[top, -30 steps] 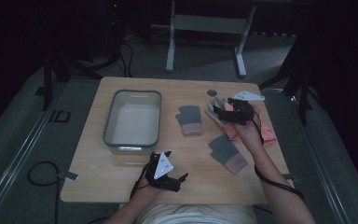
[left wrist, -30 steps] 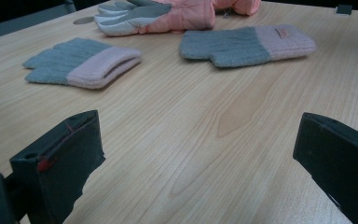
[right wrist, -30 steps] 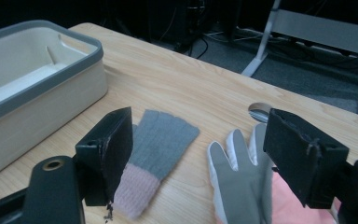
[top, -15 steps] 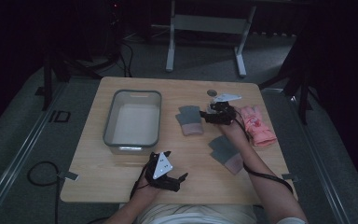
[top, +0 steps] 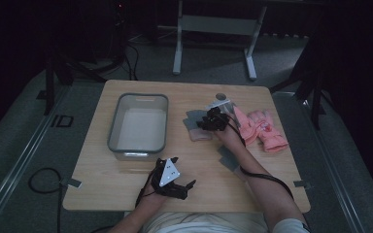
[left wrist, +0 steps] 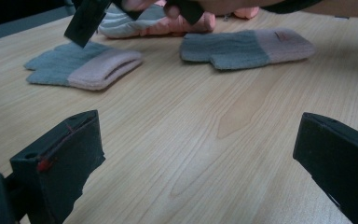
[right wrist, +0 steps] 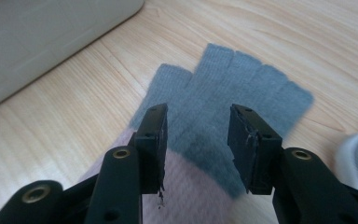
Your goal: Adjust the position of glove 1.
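Right gripper view puts our right gripper (right wrist: 197, 140) low over a grey fingerless glove with a pink cuff (right wrist: 242, 93), jaws just closing, partly parted astride its palm, not yet pinching; the glove lies flat on the wooden table (right wrist: 307, 37) beside a grey bin (right wrist: 37, 42). High view shows our left gripper (top: 175, 182) released, resting near the front edge.

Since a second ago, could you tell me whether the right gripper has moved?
Yes. The right gripper has shifted left, away from the pink gloves toward the grey bin, over a grey glove, jaws closing.
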`<state>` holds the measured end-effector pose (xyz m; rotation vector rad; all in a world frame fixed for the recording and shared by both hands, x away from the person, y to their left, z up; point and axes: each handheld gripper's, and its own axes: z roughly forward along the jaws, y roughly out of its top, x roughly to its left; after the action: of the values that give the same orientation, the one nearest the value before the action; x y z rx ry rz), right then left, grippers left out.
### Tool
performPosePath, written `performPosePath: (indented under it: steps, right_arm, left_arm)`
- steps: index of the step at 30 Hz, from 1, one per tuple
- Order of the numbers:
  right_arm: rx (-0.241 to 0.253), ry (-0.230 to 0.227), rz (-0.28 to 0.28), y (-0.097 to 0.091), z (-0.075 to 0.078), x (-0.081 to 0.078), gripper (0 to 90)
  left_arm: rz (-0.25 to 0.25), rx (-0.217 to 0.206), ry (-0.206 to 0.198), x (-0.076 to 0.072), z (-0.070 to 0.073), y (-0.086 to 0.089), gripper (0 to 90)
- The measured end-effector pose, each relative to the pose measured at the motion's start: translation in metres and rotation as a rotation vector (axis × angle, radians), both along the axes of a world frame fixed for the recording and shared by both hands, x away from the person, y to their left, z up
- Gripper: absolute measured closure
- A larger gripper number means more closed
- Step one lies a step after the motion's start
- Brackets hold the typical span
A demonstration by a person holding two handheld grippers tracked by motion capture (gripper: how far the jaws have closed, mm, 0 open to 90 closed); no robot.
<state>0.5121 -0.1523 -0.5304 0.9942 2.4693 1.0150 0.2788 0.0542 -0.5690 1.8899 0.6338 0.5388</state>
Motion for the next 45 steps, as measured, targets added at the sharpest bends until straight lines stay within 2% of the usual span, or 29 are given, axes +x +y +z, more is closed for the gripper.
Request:
performPosePath:
  steps: [6, 8, 10, 15, 18, 21, 26, 31, 32, 33, 35, 36, 37, 38, 39, 40, 44, 45]
  right_arm:
    - [-0.046, 0.0, -0.011, 0.007, -0.009, 0.013, 58.9]
    - [-0.085, 0.019, -0.013, 0.009, -0.016, 0.017, 59.0]
    - [-0.058, 0.034, -0.024, 0.009, -0.019, 0.019, 62.9]
    - [-0.085, 0.034, -0.054, 0.015, -0.017, 0.018, 79.4]
    - [-0.098, 0.048, -0.075, 0.019, -0.015, 0.018, 84.6]
    - [-0.084, 0.07, -0.094, 0.017, -0.006, 0.012, 85.5]
    - [-0.015, 0.046, -0.106, 0.01, 0.026, -0.021, 85.6]
    - [0.056, 0.01, -0.123, 0.002, 0.054, -0.065, 85.6]
    - [0.056, 0.01, -0.123, 0.002, 0.054, -0.065, 85.6]
    - [0.076, 0.006, -0.132, 0.001, 0.06, -0.077, 85.6]
    - [0.087, -0.007, -0.137, 0.0, 0.066, -0.1, 85.6]
    - [0.092, -0.012, -0.142, -0.001, 0.067, -0.109, 85.6]
    - [0.092, -0.012, -0.142, -0.001, 0.067, -0.109, 85.6]
    - [0.09, -0.019, -0.154, -0.001, 0.067, -0.117, 85.6]
    - [0.066, -0.027, -0.162, -0.002, 0.063, -0.132, 85.6]
    - [0.061, -0.028, -0.169, -0.003, 0.06, -0.137, 85.6]
    - [0.055, -0.004, -0.175, -0.003, 0.049, -0.148, 85.6]
    - [0.049, 0.024, -0.178, -0.004, 0.041, -0.151, 85.6]
  left_arm:
    - [0.002, -0.011, 0.001, 0.0, 0.0, 0.001, 1.1]
    - [0.002, -0.011, 0.001, 0.0, 0.0, 0.001, 1.1]
    - [0.002, -0.013, -0.001, 0.0, 0.0, 0.001, 1.1]
    - [0.006, -0.016, -0.004, 0.0, 0.0, 0.002, 1.0]
    - [0.006, -0.016, -0.001, 0.0, 0.0, 0.002, 1.1]
    - [0.008, -0.016, -0.004, 0.0, 0.0, 0.002, 1.1]
    - [0.015, -0.012, -0.009, -0.001, 0.0, 0.001, 1.0]
    - [0.013, -0.006, -0.009, -0.001, 0.0, 0.001, 1.0]
    - [0.013, -0.006, -0.009, -0.001, 0.0, 0.001, 1.0]
    - [0.012, -0.013, -0.01, -0.001, 0.0, 0.001, 1.0]
    - [0.012, -0.022, -0.012, -0.001, 0.0, 0.002, 1.0]
    - [0.013, -0.02, -0.012, -0.001, 0.0, 0.002, 1.0]
    - [0.013, -0.02, -0.012, -0.001, 0.0, 0.002, 1.0]
    - [0.013, -0.016, -0.016, -0.001, 0.0, 0.001, 1.0]
    - [0.013, -0.013, -0.018, -0.001, 0.0, 0.001, 1.0]
    - [0.012, -0.014, -0.019, -0.001, 0.0, 0.001, 1.0]
    - [0.0, -0.022, -0.02, -0.002, 0.0, 0.001, 1.0]
    - [0.001, -0.021, -0.022, -0.002, 0.0, 0.001, 1.0]
